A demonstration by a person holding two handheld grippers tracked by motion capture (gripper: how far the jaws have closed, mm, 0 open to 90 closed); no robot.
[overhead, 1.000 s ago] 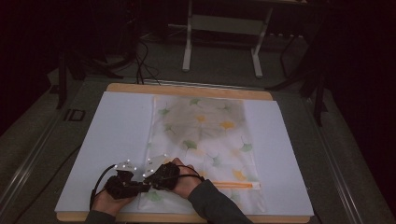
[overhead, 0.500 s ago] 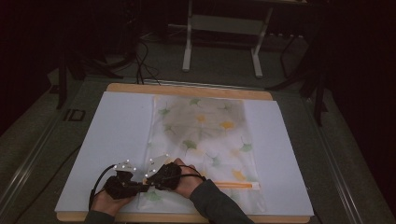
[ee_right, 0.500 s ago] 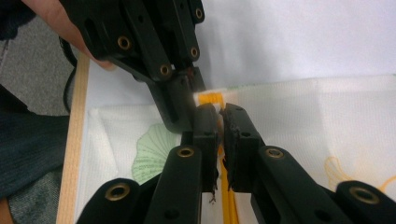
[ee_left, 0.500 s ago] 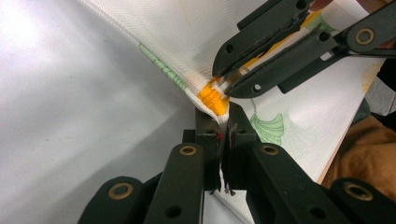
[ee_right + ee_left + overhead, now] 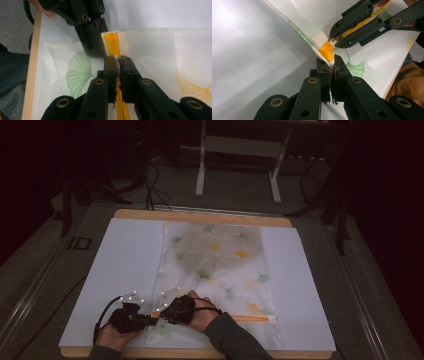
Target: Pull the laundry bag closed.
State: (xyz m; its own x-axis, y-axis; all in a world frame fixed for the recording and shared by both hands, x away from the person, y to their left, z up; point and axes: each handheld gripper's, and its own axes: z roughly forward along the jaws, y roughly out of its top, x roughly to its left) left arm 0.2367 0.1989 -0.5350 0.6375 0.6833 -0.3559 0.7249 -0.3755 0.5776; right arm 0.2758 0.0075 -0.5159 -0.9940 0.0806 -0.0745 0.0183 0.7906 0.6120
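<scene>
Zipper (image 5: 112,42) end hidden between grippers

My left gripper (image 5: 331,65) and right gripper (image 5: 118,62) are matt black plastic with brass-coloured metal rivets. The mesh bag (image 5: 220,265) I pinch is woven cloth, fine ribbed weave, semi-sheer, matt, printed with leaves. Its zipper strip (image 5: 111,42) is orange ribbed fabric tape. Under the bag, the white sheet (image 5: 125,265) looks smooth, faint sheen. Around that sheet, the table edge (image 5: 200,215) is pale wood, matt.
</scene>
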